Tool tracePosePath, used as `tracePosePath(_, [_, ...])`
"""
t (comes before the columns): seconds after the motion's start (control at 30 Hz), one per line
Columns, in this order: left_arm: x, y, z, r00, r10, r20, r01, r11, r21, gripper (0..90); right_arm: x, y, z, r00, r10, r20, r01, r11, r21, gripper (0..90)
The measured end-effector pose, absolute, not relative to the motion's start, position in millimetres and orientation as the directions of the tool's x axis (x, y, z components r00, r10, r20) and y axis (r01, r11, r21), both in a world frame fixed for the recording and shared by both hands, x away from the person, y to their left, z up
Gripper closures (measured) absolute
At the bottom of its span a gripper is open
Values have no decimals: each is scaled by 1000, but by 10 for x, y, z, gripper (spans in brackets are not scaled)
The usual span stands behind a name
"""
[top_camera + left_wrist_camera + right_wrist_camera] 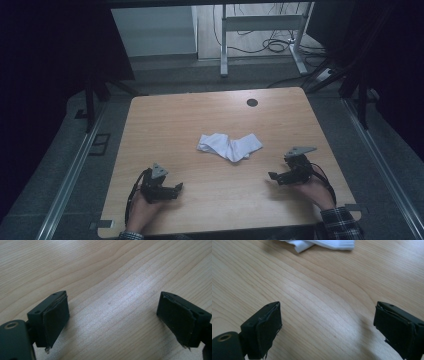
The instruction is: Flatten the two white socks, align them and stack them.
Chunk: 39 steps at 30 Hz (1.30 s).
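A crumpled white cloth [229, 145] lies near the middle of the wooden table [200, 115]; its near edge, the white cloth [322, 244], shows at the top of the right gripper view. My left gripper [177, 188] rests at the front left, held in a hand, jaws wide apart over bare wood [112, 315]. At the front right my right gripper [272, 176] points toward the table's middle, jaws spread with nothing between them [327, 327]. Both stand well short of the cloth.
A round cable hole [252, 102] sits near the table's far edge. Beyond it stand a white desk frame [260, 30] and cables on the floor [277, 45]. Metal rails [70, 175] run along both sides of the table.
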State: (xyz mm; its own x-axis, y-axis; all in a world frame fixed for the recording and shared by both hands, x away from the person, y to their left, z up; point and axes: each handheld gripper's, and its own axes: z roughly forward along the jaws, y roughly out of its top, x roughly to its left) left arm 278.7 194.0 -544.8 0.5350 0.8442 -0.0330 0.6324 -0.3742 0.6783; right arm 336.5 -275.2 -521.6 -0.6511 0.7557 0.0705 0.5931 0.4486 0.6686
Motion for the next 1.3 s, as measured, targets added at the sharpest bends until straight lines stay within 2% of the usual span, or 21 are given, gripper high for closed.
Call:
tracePosePath(0.27, [2788, 1940, -5449, 535, 844, -33, 631, -373, 680, 109, 3494, -2630, -5079, -644, 763, 56, 587, 446, 675, 206])
tracePosePath(0.53, [2787, 1940, -5449, 535, 844, -33, 631, -373, 680, 110, 3684, -2522, -4999, -637, 770, 40, 575, 439, 691, 276])
tracePosePath(0.67, [2788, 1940, -5449, 535, 844, -33, 631, -373, 680, 109, 3821, -2478, -4948, -626, 776, 73, 597, 417, 685, 338])
tracePosePath(0.83, [2788, 1940, -5449, 535, 844, -33, 631, -374, 680, 110, 3994, -2401, -4882, -621, 780, 79, 604, 412, 683, 431])
tracePosePath(0.87, [2788, 1940, -5449, 535, 844, -33, 631, -373, 680, 109, 4054, -2346, -4860, -618, 783, 65, 602, 419, 680, 481])
tracePosePath(0.93, [2788, 1940, -5449, 535, 844, -33, 631, -373, 680, 110, 4086, -2322, -4854, -622, 781, 56, 599, 429, 677, 494])
tracePosePath(0.97, [2788, 1940, -5449, 535, 844, -33, 631, -373, 680, 110, 4153, -2258, -4853, -615, 788, 43, 606, 437, 665, 537])
tracePosePath(1.17, [2788, 1940, -5449, 535, 844, -33, 631, -373, 680, 109, 4348, -2130, -4947, -607, 794, 35, 628, 452, 634, 583])
tracePosePath(1.3, [2788, 1940, -5449, 535, 844, -33, 631, -373, 680, 109, 4436, -2081, -5029, -600, 800, 26, 640, 460, 615, 574])
